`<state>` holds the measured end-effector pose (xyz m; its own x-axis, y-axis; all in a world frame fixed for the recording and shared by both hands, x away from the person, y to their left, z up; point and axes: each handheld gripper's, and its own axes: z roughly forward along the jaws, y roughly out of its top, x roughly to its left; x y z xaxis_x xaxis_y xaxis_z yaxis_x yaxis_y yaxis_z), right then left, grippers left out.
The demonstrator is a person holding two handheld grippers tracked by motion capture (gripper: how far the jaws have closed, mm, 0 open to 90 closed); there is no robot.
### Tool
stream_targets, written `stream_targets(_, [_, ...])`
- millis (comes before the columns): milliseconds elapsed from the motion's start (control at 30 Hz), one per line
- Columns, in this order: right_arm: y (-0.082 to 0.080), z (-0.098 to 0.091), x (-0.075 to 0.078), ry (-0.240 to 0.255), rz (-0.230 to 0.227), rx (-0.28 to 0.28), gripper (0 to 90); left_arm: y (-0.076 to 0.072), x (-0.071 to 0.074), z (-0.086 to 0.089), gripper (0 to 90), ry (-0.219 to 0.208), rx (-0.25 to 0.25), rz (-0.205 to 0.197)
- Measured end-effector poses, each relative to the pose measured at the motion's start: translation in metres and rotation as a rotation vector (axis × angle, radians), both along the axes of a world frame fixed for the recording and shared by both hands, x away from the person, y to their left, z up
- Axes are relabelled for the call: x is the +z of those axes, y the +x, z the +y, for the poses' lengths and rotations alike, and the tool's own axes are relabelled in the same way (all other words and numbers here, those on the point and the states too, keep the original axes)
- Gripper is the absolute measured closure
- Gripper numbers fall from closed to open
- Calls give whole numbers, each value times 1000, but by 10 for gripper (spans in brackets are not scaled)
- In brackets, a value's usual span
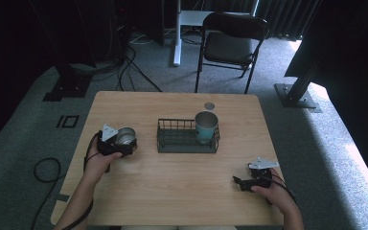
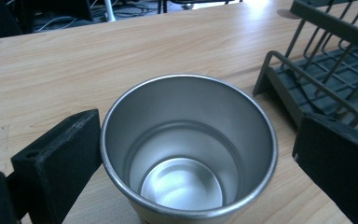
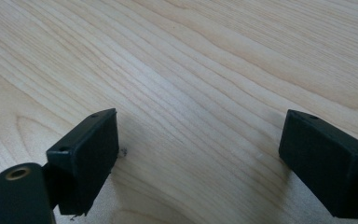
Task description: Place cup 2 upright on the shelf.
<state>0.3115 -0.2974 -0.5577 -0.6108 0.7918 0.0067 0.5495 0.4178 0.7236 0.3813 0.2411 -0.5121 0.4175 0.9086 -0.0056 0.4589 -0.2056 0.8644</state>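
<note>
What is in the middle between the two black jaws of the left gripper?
A shiny steel cup, open and empty, stands between the left gripper's jaws, as the left gripper view shows.

We find bare bench open across the near half, while the wire rack and its teal cup block the middle.
</note>
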Motion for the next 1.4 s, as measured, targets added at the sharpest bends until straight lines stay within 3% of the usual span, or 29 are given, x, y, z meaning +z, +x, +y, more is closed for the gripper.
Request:
stream_targets(467, [0,0,0,0,0,0,115,7,-6,-3,26,12,21,-1])
stream_targets(667, [0,0,0,0,0,0,115,7,-7,-2,131,-5,41,2])
stream_targets(867, [0,0,0,0,0,0,115,7,-5,0,138,-6,40,5])
stream_targets(1033, [0,0,0,0,0,0,115,5,4,3,139,-45,40,-13])
stream_targets(1400, [0,0,0,0,0,0,115,-2,29,0,139,-33,5,-25])
